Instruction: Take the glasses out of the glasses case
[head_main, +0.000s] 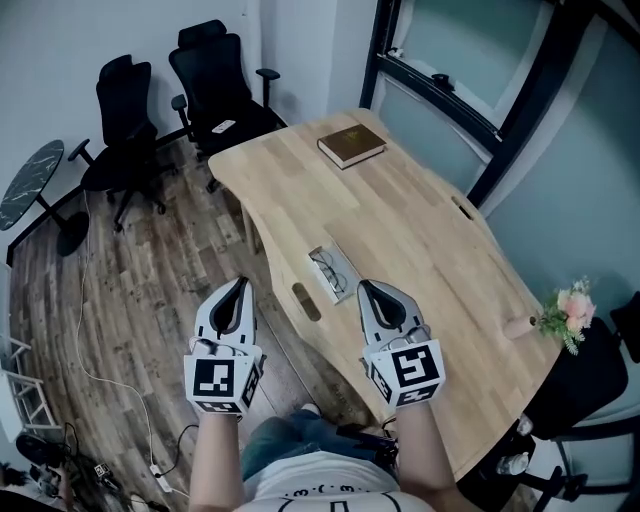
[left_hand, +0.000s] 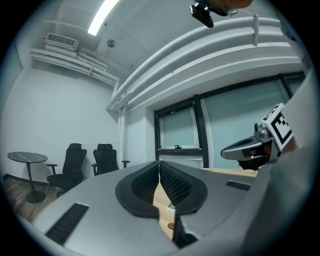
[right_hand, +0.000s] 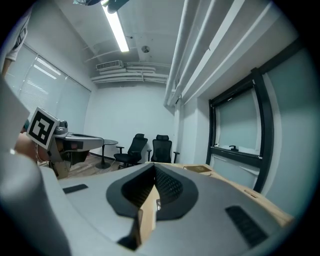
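Observation:
The open glasses case (head_main: 331, 272) lies near the front edge of the wooden table (head_main: 420, 230), with the glasses (head_main: 328, 266) lying in it. My left gripper (head_main: 238, 283) hovers off the table's edge, to the left of the case and nearer to me, with its jaws shut and empty. Just right of the case and slightly nearer, my right gripper (head_main: 364, 286) is over the table, also shut and empty. In the left gripper view the left gripper's (left_hand: 159, 165) jaws meet at the tips. The right gripper's (right_hand: 154, 166) jaws do the same in its own view.
A brown book (head_main: 351, 145) lies at the table's far end. Pink flowers (head_main: 568, 312) stand at the right edge. An oval slot (head_main: 306, 301) is cut in the tabletop by the case. Black office chairs (head_main: 215, 80) and a round side table (head_main: 28, 182) stand on the wood floor to the left.

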